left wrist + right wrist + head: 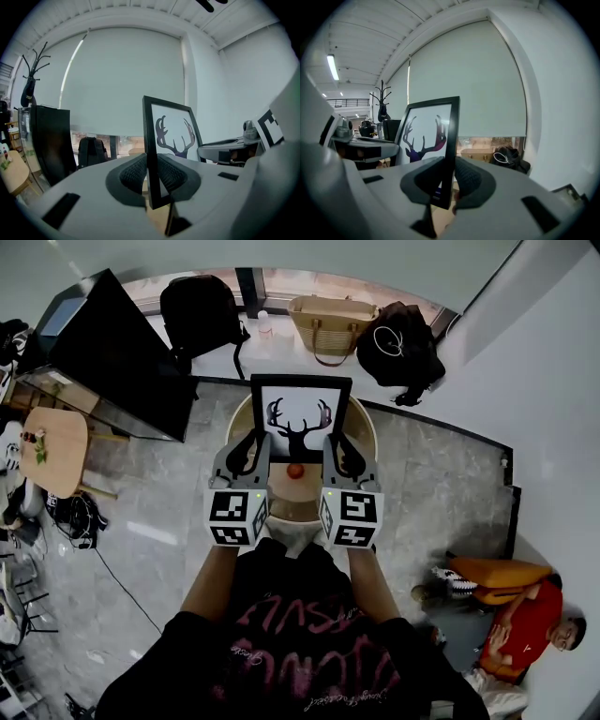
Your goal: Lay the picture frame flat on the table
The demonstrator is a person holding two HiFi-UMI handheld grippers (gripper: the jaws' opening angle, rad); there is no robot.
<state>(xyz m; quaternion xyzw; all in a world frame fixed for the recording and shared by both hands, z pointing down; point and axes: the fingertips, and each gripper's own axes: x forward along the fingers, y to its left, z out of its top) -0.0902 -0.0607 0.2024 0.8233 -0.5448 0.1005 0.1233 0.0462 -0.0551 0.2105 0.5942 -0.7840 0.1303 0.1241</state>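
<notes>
No words or numbers can be read for sure. The only writing is some big pink letters on the person's black shirt (300, 643), at the bottom of the head view, well below the picture frame (300, 399). They are upside down and too smudgy to spell out.

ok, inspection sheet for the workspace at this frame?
Surface: round pale wooden table, mostly hidden by frame and grippers.
Job's things: black-framed picture with antler print, standing, not yet flat.
Clutter: small red round object on the table in front of the frame.
Grippers: left gripper shut on the frame's left edge; right gripper shut on its right edge.
Cables: black floor cable, left of the table.
Surroundings: black backpack, tan woven handbag, black bag; seated person lower right.
</notes>
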